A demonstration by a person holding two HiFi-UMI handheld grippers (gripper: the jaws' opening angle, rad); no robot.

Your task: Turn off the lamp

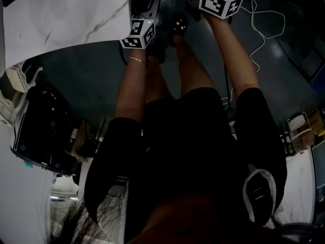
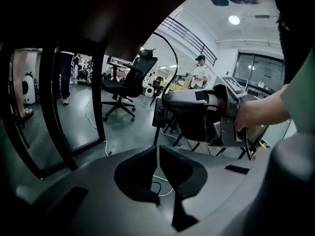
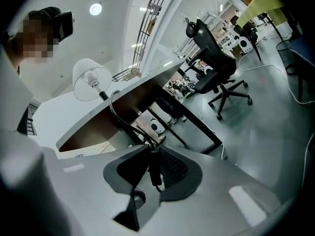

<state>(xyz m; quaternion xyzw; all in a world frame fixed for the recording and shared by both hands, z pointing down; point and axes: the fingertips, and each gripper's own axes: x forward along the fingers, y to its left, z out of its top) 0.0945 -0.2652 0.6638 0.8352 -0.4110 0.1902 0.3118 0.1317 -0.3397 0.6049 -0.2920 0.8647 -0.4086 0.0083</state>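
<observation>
Grey floor (image 3: 266,127), black office chair (image 3: 214,73), marbled white tabletop (image 1: 66,14), ceiling light (image 3: 95,8)

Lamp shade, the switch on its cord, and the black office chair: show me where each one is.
lamp shade (image 3: 83,81): right gripper view, middle of the white shade.
cord switch (image 2: 159,113): left gripper view, by its round button.
black office chair (image 3: 212,58): right gripper view, on the backrest.

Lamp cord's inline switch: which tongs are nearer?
Right. The right tongs are clamped on the inline switch itself; the left tongs sit just below it, pinching the lamp cord.
</observation>
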